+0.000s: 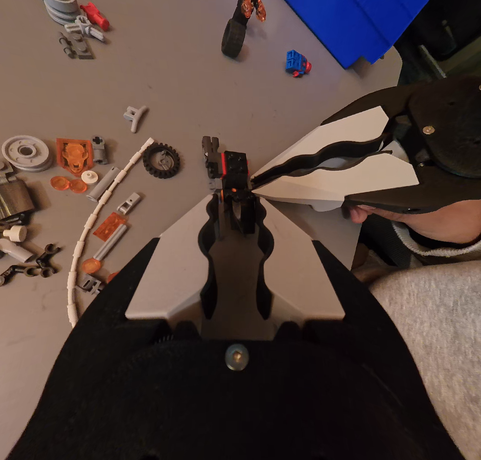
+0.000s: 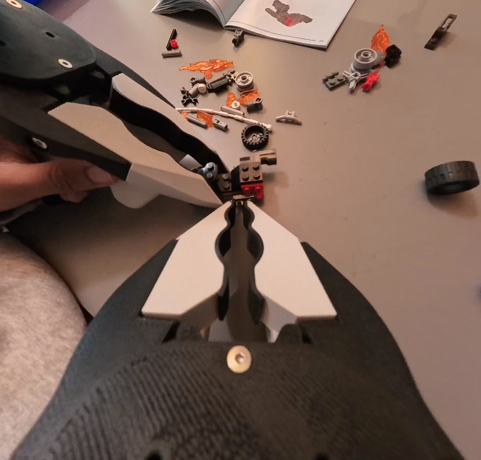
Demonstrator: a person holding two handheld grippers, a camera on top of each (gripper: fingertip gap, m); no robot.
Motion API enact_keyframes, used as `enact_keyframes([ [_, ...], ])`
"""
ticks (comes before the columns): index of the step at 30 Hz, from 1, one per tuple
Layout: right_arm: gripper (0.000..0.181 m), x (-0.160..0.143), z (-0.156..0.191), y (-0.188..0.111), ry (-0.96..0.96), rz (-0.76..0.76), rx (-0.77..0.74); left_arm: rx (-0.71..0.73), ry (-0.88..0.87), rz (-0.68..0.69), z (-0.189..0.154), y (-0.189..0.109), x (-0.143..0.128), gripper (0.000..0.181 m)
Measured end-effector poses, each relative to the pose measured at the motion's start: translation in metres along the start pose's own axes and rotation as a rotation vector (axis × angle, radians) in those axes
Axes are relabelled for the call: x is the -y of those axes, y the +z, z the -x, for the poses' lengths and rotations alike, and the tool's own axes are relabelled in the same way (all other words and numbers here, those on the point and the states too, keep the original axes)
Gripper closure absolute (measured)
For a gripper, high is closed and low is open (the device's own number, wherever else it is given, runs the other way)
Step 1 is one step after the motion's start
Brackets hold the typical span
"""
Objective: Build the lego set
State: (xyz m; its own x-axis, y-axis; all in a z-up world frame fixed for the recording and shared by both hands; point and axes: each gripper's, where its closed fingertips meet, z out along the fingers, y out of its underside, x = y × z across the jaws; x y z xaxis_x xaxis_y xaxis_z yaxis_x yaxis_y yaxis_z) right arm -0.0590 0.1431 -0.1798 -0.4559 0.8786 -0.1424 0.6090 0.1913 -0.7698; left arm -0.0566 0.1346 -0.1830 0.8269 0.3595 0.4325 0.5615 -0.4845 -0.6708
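Note:
A small lego assembly (image 1: pixel 232 170) of black, dark grey and red bricks is held just above the grey table. My left gripper (image 1: pixel 235 200) is shut on its lower black part. In the right wrist view the assembly (image 2: pixel 250 177) sits right at my right gripper (image 2: pixel 240 200), whose fingers are closed on a thin part at its near edge. The right gripper (image 1: pixel 251 185) comes in from the right in the left wrist view. The left gripper (image 2: pixel 221 185) comes in from the left in the right wrist view.
Loose parts lie to the left: a black gear wheel (image 1: pixel 161 160), a white flexible tube (image 1: pixel 104 203), grey hubs (image 1: pixel 24 152) and orange clear pieces (image 1: pixel 74 156). Farther off are a tyre with a flame figure (image 1: pixel 233 42), a blue bin (image 1: pixel 351 16), an open instruction booklet (image 2: pixel 286 13) and a black tyre (image 2: pixel 451 177).

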Motion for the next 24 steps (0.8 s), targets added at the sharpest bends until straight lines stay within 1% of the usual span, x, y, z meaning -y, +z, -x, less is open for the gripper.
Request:
enact_keyframes([
  [1, 0.177, 0.0002, -0.0002, 0.0002, 0.001, 0.0, -0.001, 0.004, 0.007, 0.002, 0.0, 0.0, -0.0003, 0.153],
  [7, 0.177, -0.0003, -0.0013, 0.0016, 0.01, 0.009, 0.0, 0.051, 0.084, 0.025, 0.0003, 0.001, -0.0021, 0.151],
  [10, 0.177, -0.0023, -0.0018, 0.0031, 0.017, 0.025, 0.004, 0.04, 0.107, 0.043, -0.0015, 0.0012, -0.0035, 0.151],
  [15, 0.177, -0.0044, -0.0015, 0.0048, -0.002, 0.042, 0.006, -0.007, 0.079, 0.063, -0.0038, 0.0006, -0.0041, 0.152],
  [24, 0.177, -0.0046, -0.0041, -0.0006, 0.014, 0.025, 0.016, 0.038, 0.076, 0.065, 0.0014, -0.0007, -0.0025, 0.153],
])
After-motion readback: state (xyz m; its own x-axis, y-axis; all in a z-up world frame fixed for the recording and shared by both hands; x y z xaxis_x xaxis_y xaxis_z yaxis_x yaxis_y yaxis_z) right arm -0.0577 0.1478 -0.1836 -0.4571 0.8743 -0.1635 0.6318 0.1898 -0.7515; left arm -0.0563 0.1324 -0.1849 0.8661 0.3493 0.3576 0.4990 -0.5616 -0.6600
